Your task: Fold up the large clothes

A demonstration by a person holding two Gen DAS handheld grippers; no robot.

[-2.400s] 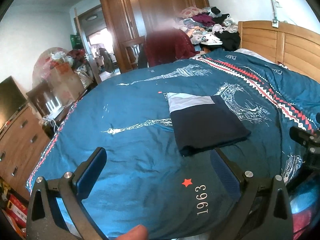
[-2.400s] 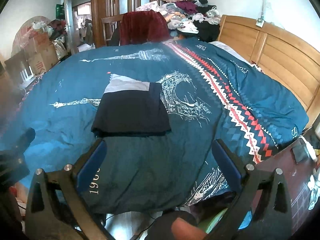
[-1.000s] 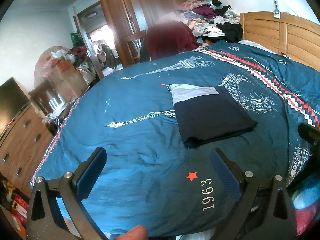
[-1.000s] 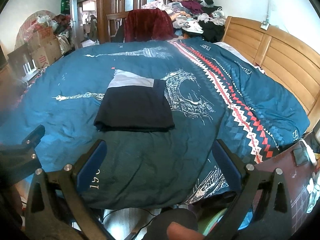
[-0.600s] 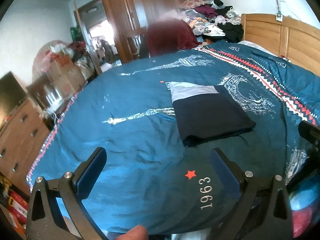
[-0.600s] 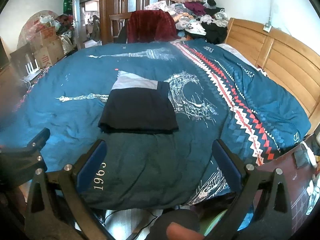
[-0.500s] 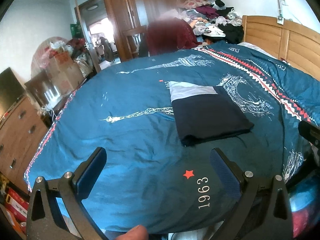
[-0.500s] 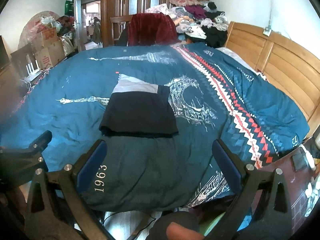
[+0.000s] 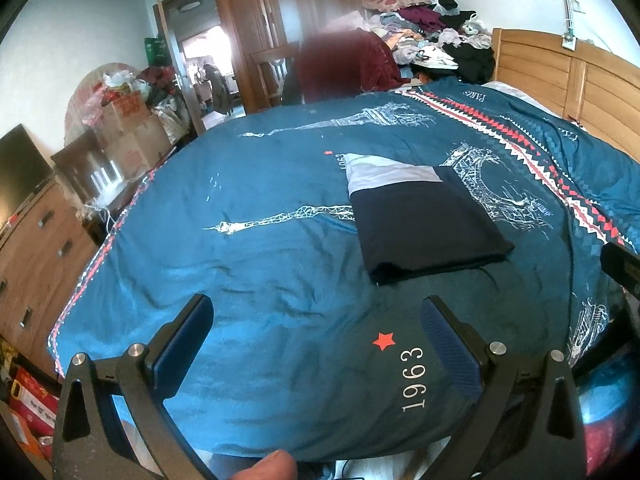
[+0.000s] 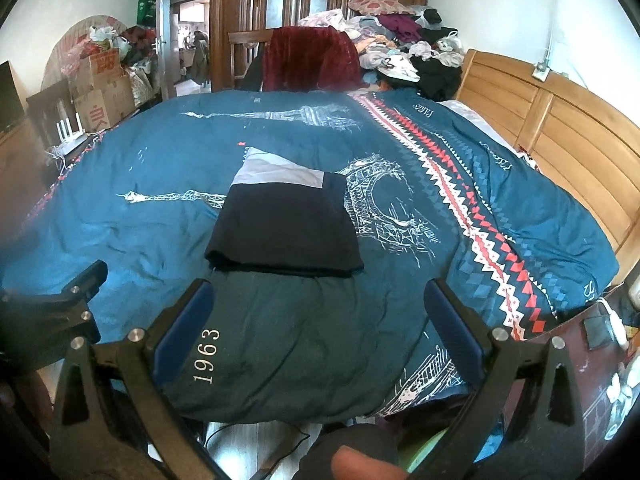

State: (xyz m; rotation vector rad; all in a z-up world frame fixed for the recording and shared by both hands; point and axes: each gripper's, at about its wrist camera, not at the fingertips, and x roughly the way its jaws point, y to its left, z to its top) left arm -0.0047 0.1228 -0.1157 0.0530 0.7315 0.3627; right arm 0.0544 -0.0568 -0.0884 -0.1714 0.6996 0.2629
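Observation:
A folded dark navy garment [image 9: 424, 228] with a pale grey band at its far end lies flat on the blue Paris-print duvet [image 9: 260, 248]. It also shows in the right wrist view [image 10: 286, 226]. My left gripper [image 9: 316, 320] is open and empty, held above the near edge of the bed, short of the garment. My right gripper [image 10: 318, 304] is open and empty, just near of the garment's front edge. The left gripper's finger [image 10: 76, 292] shows at the left of the right wrist view.
A wooden headboard [image 10: 560, 128] runs along the right. A pile of clothes [image 10: 400, 44] and a chair with a red garment [image 10: 308, 60] stand beyond the bed. Cardboard boxes [image 9: 132, 128] and a wooden dresser [image 9: 32, 248] are at the left. A dark nightstand [image 10: 592, 368] is at the lower right.
Both grippers stay open and empty and have only drifted slightly near the foot of the bed. The folded garment has not moved.

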